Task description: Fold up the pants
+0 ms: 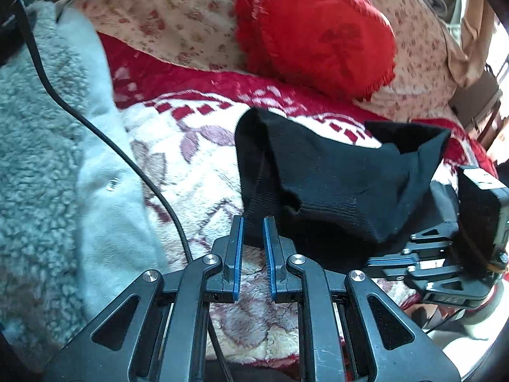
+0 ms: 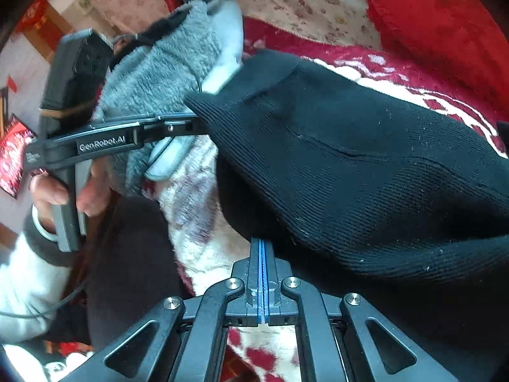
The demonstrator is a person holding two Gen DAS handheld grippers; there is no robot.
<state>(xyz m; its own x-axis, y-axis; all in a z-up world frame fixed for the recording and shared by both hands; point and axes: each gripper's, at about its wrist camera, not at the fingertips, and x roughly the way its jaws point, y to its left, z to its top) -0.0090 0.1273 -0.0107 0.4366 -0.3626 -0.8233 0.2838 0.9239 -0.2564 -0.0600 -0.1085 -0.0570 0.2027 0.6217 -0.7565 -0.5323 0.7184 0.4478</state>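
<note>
The black knit pants (image 1: 334, 175) hang lifted above the red and white blanket (image 1: 191, 165), stretched between my two grippers. My left gripper (image 1: 254, 222) is shut on a ribbed edge of the pants, which runs down between its blue pads. From the right wrist view the pants (image 2: 366, 159) fill the right half, and my right gripper (image 2: 261, 242) is shut on their lower fold. The left gripper (image 2: 197, 124) pinches the pants' far corner there. The right gripper (image 1: 381, 259) shows at the lower right of the left wrist view, its tips in the fabric.
A red fringed cushion (image 1: 318, 31) lies at the back on a floral sheet (image 1: 159, 9). A grey fleece garment (image 1: 38, 159) lies at the left with a black cable (image 1: 95, 127) across it. A person's hand (image 2: 51, 191) grips the left gripper's handle.
</note>
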